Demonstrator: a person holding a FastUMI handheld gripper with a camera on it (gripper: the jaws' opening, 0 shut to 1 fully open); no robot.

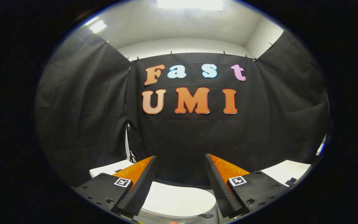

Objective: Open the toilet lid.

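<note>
1. Toilet lid (179,199): white, smooth, lying down flat over the bowl as far as I can judge. It sits low, under and between the two fingers, with its rounded edge curving off toward the finger on the right. Nothing rests on it.
2. Gripper (181,183): released. Fingers spread wide with a broad gap between them; nothing is held and neither finger touches the lid. They seem to hang above it, pointing more at the back wall than down at the lid.
3. Small dark tab or fitting (206,215) at the lid's near rim, by the finger on the right. Too small to say what it is.
4. White surfaces to either side: one beyond the finger on the left (110,169), likely part of the toilet's body, and another beyond the finger on the right (287,171). I cannot tell what either is.
5. Black cloth wall (82,118) hangs close behind all of this; a pale ceiling with a bright light panel (190,3) is overhead.
6. Task stage, my judgement: approach only. Lid not yet lifted.
7. Risks from here:
- The lid looks glossy, so a shallow pinch on its rim could slip and let it drop shut.
- The fingers are aimed high; lowering without tilting could land them flat on top instead of under the edge.
- Swinging the lid up fast could knock it into the cloth behind.
</note>
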